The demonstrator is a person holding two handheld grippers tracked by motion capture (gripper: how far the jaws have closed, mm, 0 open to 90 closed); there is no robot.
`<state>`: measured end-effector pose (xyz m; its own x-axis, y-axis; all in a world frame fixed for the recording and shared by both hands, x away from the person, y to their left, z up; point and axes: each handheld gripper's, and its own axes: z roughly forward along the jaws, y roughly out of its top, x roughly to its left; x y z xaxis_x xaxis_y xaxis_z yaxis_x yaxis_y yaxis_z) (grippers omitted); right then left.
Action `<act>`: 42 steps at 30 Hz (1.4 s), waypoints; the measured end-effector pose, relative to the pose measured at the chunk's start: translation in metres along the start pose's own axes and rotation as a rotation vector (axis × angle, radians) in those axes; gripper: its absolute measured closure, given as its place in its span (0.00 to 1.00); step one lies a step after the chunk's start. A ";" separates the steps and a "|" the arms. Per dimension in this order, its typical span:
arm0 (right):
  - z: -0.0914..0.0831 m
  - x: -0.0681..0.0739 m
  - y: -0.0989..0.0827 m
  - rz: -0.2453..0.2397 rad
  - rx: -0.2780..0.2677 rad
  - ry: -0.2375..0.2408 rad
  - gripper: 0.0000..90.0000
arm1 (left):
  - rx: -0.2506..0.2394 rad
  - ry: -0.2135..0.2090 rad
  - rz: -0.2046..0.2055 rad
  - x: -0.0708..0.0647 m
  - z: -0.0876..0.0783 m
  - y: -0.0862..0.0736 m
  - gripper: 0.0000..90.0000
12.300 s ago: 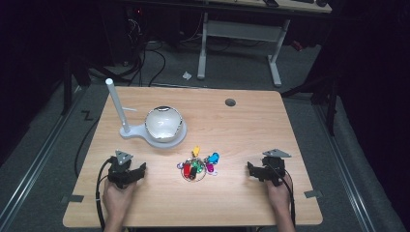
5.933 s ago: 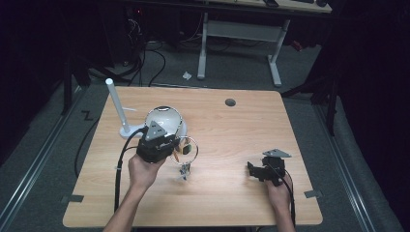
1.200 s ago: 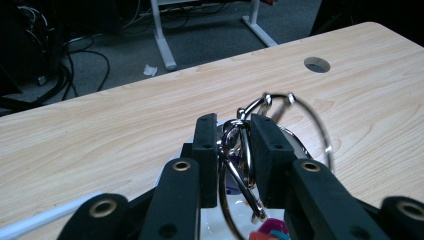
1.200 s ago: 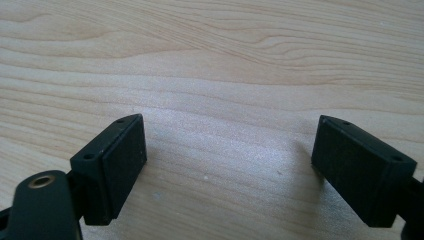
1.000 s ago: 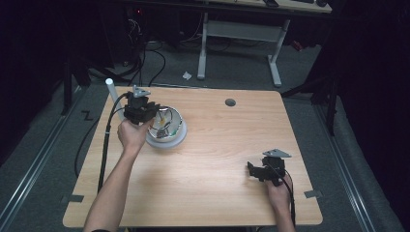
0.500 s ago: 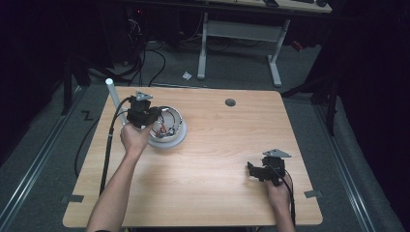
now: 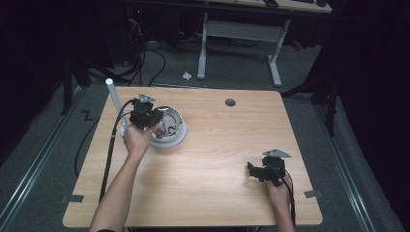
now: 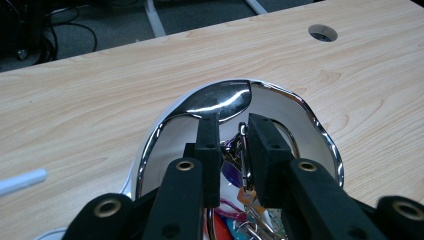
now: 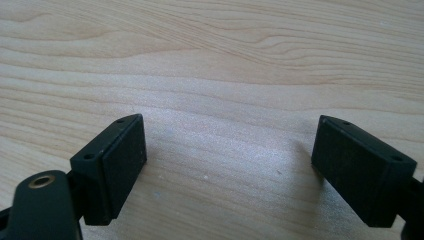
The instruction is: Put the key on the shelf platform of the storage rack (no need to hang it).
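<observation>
Left gripper view looks straight down into the chrome bowl [image 8: 280, 97], where the bunch of keys [image 8: 235, 172] with its coloured tags hangs between the 2 black jaws of the left gripper [image 8: 234, 150]. The jaws are pressed in on the metal ring of the bunch, with only that narrow gap left between the pads, so the keys are pinched rather than loose. Their lower end already sits inside the bowl, below the rim.

From the high view, the left gripper [image 7: 143, 115] sits over the near-left edge of the bowl [image 7: 178, 137], just beside the white post [image 7: 114, 99] on its base. About 12 seconds ago the keys lay in the open middle of the table [image 7: 212, 159] and the bowl stood dome up; 6 seconds ago the left hand was at the bowl. Now it stands mouth up with the keys over it. Judging by that, the carry is done and letting go is what remains.

Right gripper view has the right gripper [image 9: 227, 165] with jaws spread wide over bare wood, holding nothing; it rests near the table's front right corner, well apart from the bowl.
</observation>
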<state>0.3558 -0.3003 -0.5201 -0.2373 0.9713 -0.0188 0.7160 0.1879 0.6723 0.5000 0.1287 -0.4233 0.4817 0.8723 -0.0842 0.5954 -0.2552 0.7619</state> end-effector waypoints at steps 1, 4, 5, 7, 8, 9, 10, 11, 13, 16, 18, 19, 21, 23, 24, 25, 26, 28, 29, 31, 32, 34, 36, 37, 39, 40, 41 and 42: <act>0.000 0.000 0.000 0.000 0.000 0.000 0.16 | 0.006 -0.002 -0.006 0.001 0.002 -0.003 0.85; 0.000 0.000 0.000 0.000 0.000 0.000 0.16 | 0.028 -0.001 -0.012 0.003 0.005 -0.006 0.84; 0.000 0.000 0.000 0.001 0.000 0.000 0.16 | 0.028 -0.002 -0.014 0.004 0.006 -0.007 0.84; 0.000 0.000 0.000 0.000 0.000 0.000 0.16 | 0.021 -0.002 -0.018 0.005 0.005 -0.008 0.84; 0.000 0.000 0.000 0.000 0.000 0.000 0.16 | 0.010 -0.011 -0.031 0.006 0.004 -0.008 0.77; 0.000 0.000 0.000 0.000 0.000 0.000 0.16 | 0.010 -0.011 -0.031 0.006 0.004 -0.008 0.73; 0.000 0.000 0.000 0.000 0.000 0.001 0.16 | 0.008 -0.007 -0.029 0.006 0.001 -0.007 0.71; 0.000 0.000 0.000 0.000 0.000 0.001 0.16 | 0.008 -0.007 -0.029 0.006 0.001 -0.007 0.69; 0.000 0.000 0.000 0.000 0.000 0.000 0.16 | 0.007 -0.001 -0.025 0.007 -0.003 -0.007 0.64; 0.000 0.000 0.000 0.000 0.000 0.000 0.16 | -0.002 -0.002 -0.023 0.006 -0.006 -0.007 0.59; 0.000 0.000 0.000 0.000 0.000 0.000 0.16 | -0.010 -0.006 -0.022 0.005 -0.010 -0.007 0.56; 0.000 0.000 0.000 0.000 0.000 0.000 0.16 | -0.015 -0.007 -0.021 0.004 -0.012 -0.007 0.56; 0.000 0.000 0.000 0.000 0.000 0.000 0.16 | -0.021 -0.012 -0.022 0.003 -0.017 -0.007 0.53; 0.000 0.000 0.000 0.000 0.000 0.000 0.16 | -0.027 -0.017 -0.018 0.002 -0.022 -0.007 0.51; 0.000 0.000 0.000 0.000 0.000 0.000 0.16 | -0.027 -0.017 -0.018 0.002 -0.022 -0.007 0.50; 0.000 0.000 0.000 0.000 0.000 0.000 0.16 | -0.036 -0.028 -0.026 0.001 -0.026 -0.008 0.49; 0.000 0.000 0.000 0.000 0.000 0.000 0.16 | -0.040 -0.032 -0.030 0.001 -0.028 -0.008 0.48; 0.000 0.000 0.000 0.000 0.000 0.000 0.16 | -0.044 -0.035 -0.030 0.001 -0.030 -0.008 0.47; 0.000 0.000 0.000 0.000 0.000 0.000 0.16 | -0.046 -0.041 -0.027 0.000 -0.033 -0.009 0.46; 0.000 0.000 0.000 0.000 0.000 0.001 0.16 | -0.049 -0.044 -0.027 -0.001 -0.037 -0.009 0.46; 0.000 0.000 0.000 0.000 0.000 0.000 0.16 | -0.050 -0.046 -0.027 -0.001 -0.038 -0.010 0.45; 0.000 0.000 0.000 0.001 0.000 0.000 0.16 | -0.055 -0.048 -0.029 -0.001 -0.040 -0.010 0.45; 0.000 0.000 0.000 0.000 0.000 0.000 0.16 | -0.064 -0.054 -0.031 -0.002 -0.043 -0.011 0.44; 0.000 0.000 0.000 0.000 0.000 0.000 0.16 | -0.062 -0.055 -0.029 -0.003 -0.046 -0.012 0.44; 0.000 0.000 0.000 0.001 0.000 0.000 0.16 | -0.063 -0.058 -0.026 -0.004 -0.048 -0.012 0.43; 0.000 0.000 0.000 0.000 0.000 0.000 0.16 | -0.064 -0.060 -0.026 -0.004 -0.049 -0.013 0.43; 0.000 0.000 0.000 0.000 0.000 0.000 0.16 | -0.068 -0.064 -0.026 -0.005 -0.051 -0.013 0.43; 0.000 0.000 0.000 0.001 0.000 0.001 0.16 | -0.070 -0.067 -0.027 -0.005 -0.053 -0.014 0.43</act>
<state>0.3558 -0.3002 -0.5201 -0.2374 0.9713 -0.0178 0.7160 0.1873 0.6725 0.4553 0.1500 -0.3997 0.5095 0.8479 -0.1465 0.5635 -0.2001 0.8015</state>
